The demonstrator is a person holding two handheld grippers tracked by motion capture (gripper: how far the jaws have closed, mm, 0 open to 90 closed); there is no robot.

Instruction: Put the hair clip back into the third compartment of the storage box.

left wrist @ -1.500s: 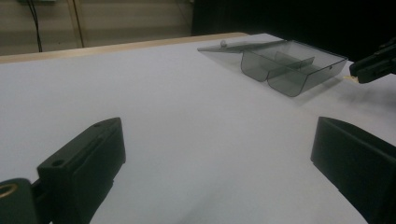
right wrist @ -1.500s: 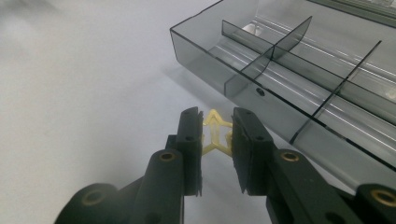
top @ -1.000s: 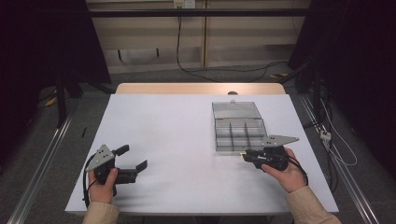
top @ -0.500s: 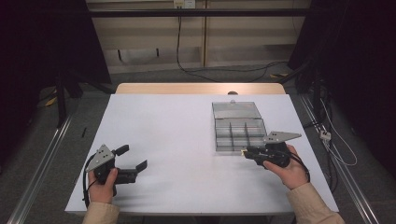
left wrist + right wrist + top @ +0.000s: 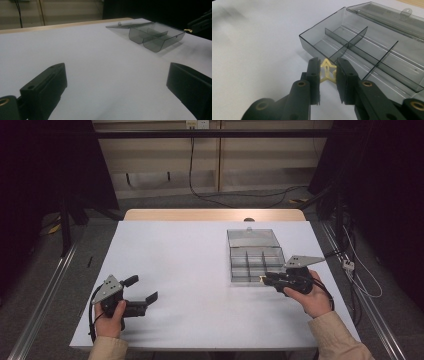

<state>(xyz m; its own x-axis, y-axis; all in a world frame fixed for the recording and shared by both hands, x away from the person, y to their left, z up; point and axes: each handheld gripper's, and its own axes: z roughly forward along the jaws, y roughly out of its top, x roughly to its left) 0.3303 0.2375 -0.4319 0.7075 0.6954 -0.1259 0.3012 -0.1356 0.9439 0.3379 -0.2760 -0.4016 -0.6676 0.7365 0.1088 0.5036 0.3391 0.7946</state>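
A smoky clear compartment box [image 5: 252,260] lies open at the table's right, its lid [image 5: 252,238] flat behind it. My right gripper [image 5: 265,279] sits at the box's near edge, shut on a small yellow star-shaped piece [image 5: 327,70] held just over the box's front wall [image 5: 317,50]. My left gripper [image 5: 145,290] rests open near the table's front left, nothing between its jaws. From the left gripper view the box [image 5: 156,35] stands far off at upper right.
The white table [image 5: 185,270] has a wooden strip [image 5: 215,215] along its far edge. Cables [image 5: 240,195] run across the floor behind. Metal rails [image 5: 45,295] flank both sides of the table.
My right gripper has edged slightly left and toward the box's near edge with the yellow piece. The left gripper has stayed put.
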